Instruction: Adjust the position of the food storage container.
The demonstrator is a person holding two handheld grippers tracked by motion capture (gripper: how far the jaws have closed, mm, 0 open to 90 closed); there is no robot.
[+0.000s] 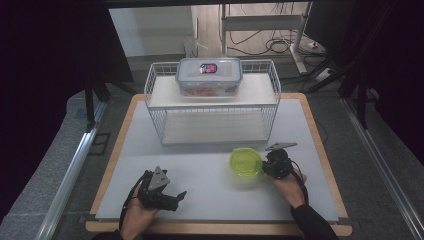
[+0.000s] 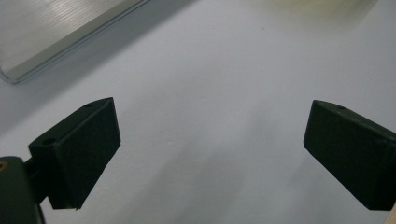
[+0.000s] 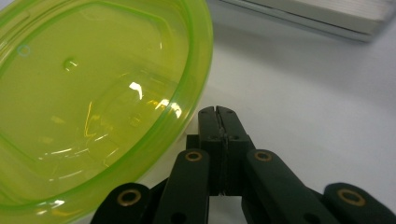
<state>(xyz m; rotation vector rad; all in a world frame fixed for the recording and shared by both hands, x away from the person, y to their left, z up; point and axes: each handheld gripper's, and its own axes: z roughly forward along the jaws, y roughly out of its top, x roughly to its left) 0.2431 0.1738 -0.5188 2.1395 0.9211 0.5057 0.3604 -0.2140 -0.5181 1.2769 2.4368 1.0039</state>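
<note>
Left hand (image 1: 135,212) enters from the bottom edge of the high view, holding the left gripper (image 1: 175,197) low over the near left part of the white tabletop (image 1: 200,172), pointed toward the right. In the left gripper view its two black jaws stand wide apart with bare table surface between them; nothing is held.

Right hand (image 1: 289,187) comes in from the lower right, holding the right gripper (image 1: 264,166) pointed left. In the right gripper view (image 3: 218,116) the two jaws are pressed flat together, tip to tip, with nothing visible between them.

The translucent lime-green plastic container with a rounded rim (image 1: 245,162) sits on the table right of centre, in front of the white wire two-tier shelf rack (image 1: 212,102). In the right gripper view the container (image 3: 93,102) looks glossy and shows faceted inner walls. Its rim lies just beside the closed jaw tips, to their left; whether they touch cannot be told.

A clear lidded rectangular plastic box with a red and blue label (image 1: 209,76) rests on the rack's upper tier, well apart from both grippers.
</note>
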